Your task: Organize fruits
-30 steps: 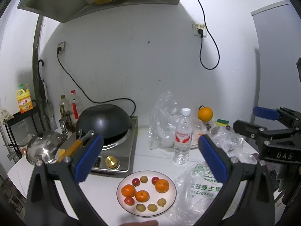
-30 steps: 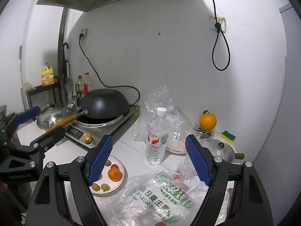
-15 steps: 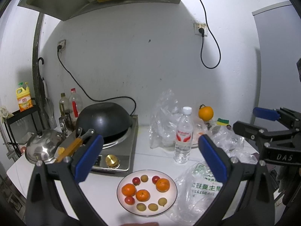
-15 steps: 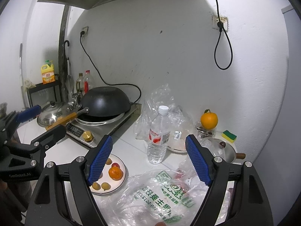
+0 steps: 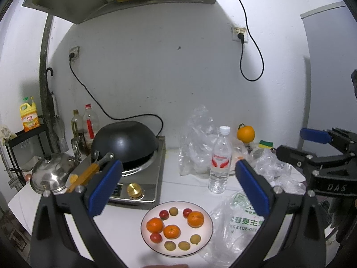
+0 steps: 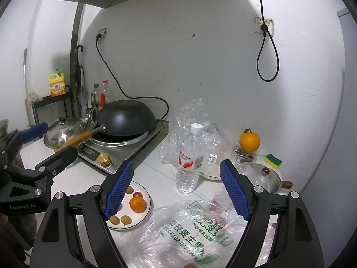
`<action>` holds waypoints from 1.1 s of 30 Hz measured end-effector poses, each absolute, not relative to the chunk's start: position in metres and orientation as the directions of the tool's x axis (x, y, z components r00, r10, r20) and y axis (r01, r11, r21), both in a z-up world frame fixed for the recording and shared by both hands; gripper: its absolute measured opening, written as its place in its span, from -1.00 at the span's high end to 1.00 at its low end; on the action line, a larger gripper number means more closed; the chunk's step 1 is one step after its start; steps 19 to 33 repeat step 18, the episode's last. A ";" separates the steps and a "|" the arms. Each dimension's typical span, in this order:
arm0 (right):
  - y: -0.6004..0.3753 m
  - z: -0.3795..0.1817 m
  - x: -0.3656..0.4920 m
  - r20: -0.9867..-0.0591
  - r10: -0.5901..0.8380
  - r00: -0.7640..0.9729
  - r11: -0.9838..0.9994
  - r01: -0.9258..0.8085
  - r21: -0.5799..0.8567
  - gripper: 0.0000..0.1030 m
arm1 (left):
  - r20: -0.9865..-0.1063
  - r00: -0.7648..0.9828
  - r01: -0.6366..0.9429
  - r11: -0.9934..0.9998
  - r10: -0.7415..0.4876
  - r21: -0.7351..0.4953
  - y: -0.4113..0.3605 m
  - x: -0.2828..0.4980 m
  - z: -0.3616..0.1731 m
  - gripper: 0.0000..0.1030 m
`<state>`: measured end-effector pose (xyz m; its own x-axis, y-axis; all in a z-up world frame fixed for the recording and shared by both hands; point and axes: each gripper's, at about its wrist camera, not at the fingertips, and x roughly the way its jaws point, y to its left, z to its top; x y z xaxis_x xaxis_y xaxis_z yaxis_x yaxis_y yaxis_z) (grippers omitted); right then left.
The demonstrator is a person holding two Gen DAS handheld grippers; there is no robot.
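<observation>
Both grippers show fingers spread wide with nothing between the blue pads — left gripper [image 5: 178,189] hangs over the white plate [image 5: 207,234], right gripper [image 6: 176,189] over the printed plastic bag [image 6: 189,234].

Nearest lies the fruit: three mandarins [image 5: 171,231], small red fruits and yellowish round ones, loose on the plate, with the bag touching its right rim. Behind stand a water bottle [image 5: 219,160] and crumpled clear bags [image 5: 196,138]; farther back a large orange [image 6: 250,141] by the wall, and a wok [image 5: 125,141] on the cooker.

The likely trouble — small round fruit rolling off the shallow plate if nudged, or slippery bag film bunching between the pads instead of a fruit.
</observation>
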<state>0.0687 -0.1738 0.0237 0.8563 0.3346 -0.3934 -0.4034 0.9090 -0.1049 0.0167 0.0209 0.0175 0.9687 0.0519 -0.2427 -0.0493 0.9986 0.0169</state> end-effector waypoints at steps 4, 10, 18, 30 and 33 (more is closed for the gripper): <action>-0.172 0.025 0.069 -0.394 0.337 0.855 0.907 -0.407 -0.106 -0.60 | -0.243 0.969 -0.050 0.999 0.052 0.016 0.021 0.017 0.017 -0.98; -0.167 0.024 0.070 -0.401 0.340 0.850 0.904 -0.414 -0.110 -0.60 | -0.247 0.967 -0.053 0.999 0.054 0.010 0.022 0.018 0.015 -0.98; -0.159 0.023 0.075 -0.409 0.345 0.845 0.901 -0.420 -0.108 -0.60 | -0.264 0.964 -0.038 0.999 0.030 -0.025 0.030 0.023 0.011 -0.98; -0.159 0.023 0.075 -0.409 0.345 0.845 0.901 -0.420 -0.108 -0.60 | -0.264 0.964 -0.038 0.999 0.030 -0.025 0.030 0.023 0.011 -0.98; -0.159 0.023 0.075 -0.409 0.345 0.845 0.901 -0.420 -0.108 -0.60 | -0.264 0.964 -0.038 0.999 0.030 -0.025 0.030 0.023 0.011 -0.98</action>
